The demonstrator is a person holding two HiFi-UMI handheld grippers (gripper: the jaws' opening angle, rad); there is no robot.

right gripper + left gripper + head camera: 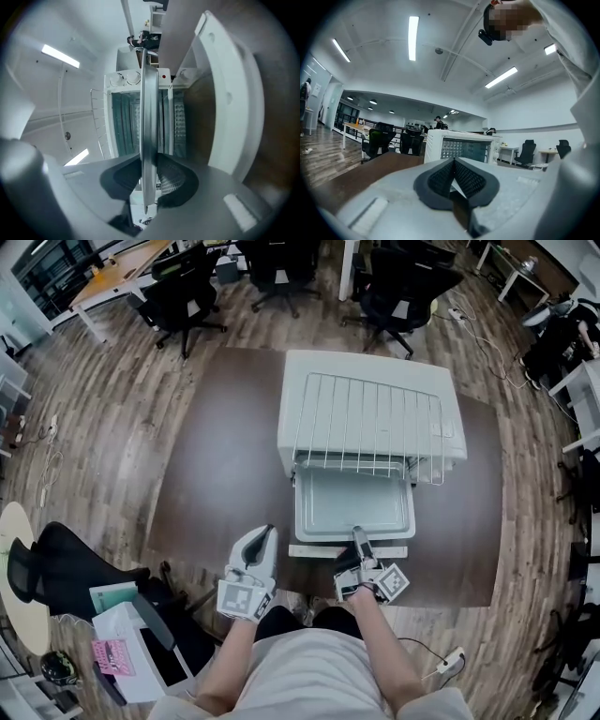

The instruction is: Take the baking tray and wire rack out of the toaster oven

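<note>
Right gripper (pixel 358 534) jaws clamp the tray (pixel 354 502) rim, just in front of the oven (pixel 292 399). Single-edge hold: far end could sag, tray slip. Left gripper (pixel 453 176) jaws together, empty.

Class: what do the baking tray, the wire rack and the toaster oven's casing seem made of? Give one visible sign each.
Baking tray: probably sheet metal; thin edge, dull grey sheen.
Wire rack: metal; thin pale rods.
Toaster oven casing: smooth matte white, painted metal or plastic, unclear.
</note>
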